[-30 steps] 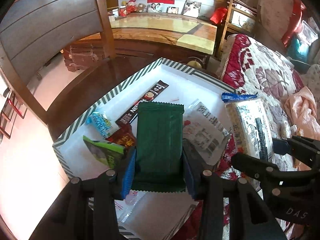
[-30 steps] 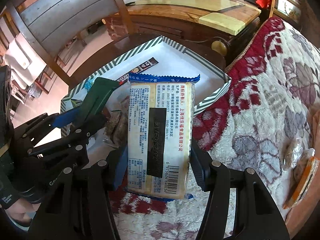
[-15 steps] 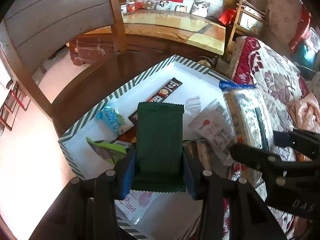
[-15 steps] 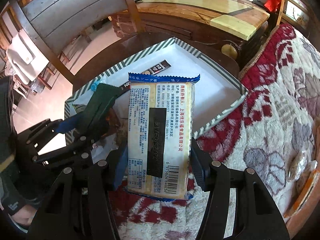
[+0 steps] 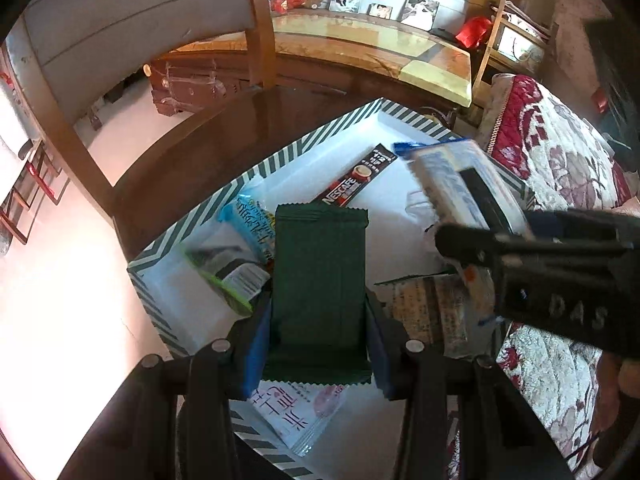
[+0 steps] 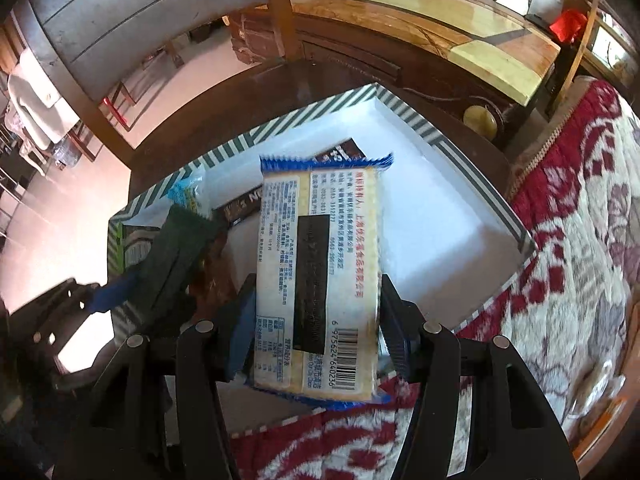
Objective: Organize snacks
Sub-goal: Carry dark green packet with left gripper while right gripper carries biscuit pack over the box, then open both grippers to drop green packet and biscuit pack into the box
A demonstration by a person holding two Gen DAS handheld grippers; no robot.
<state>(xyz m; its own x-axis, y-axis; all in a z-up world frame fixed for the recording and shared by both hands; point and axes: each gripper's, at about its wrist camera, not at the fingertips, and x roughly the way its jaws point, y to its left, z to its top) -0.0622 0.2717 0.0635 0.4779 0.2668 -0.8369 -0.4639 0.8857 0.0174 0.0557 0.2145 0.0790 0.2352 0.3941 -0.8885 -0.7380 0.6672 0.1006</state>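
Note:
My left gripper [image 5: 316, 340] is shut on a dark green snack packet [image 5: 318, 280] and holds it above the white tray with the green striped rim [image 5: 280, 156]. My right gripper [image 6: 316, 328] is shut on a cracker pack with blue ends [image 6: 320, 280] and holds it over the same tray [image 6: 432, 216]. The cracker pack also shows in the left wrist view [image 5: 460, 184], and the green packet in the right wrist view [image 6: 176, 264]. In the tray lie a Nescafe stick [image 5: 356, 180], a light blue packet [image 5: 252, 224], a green-edged packet [image 5: 224, 272] and others.
The tray sits on a dark wooden chair seat [image 5: 192, 152] beside a red and white floral blanket [image 6: 580, 208]. The chair back [image 5: 132, 40] rises at the left. A long wooden table [image 5: 360, 40] stands behind. A pink-printed packet [image 5: 296, 416] lies at the tray's near edge.
Both grippers have moved forward and left over the tray with their packets. The cracker pack now hangs over the tray's right part instead of the blanket.

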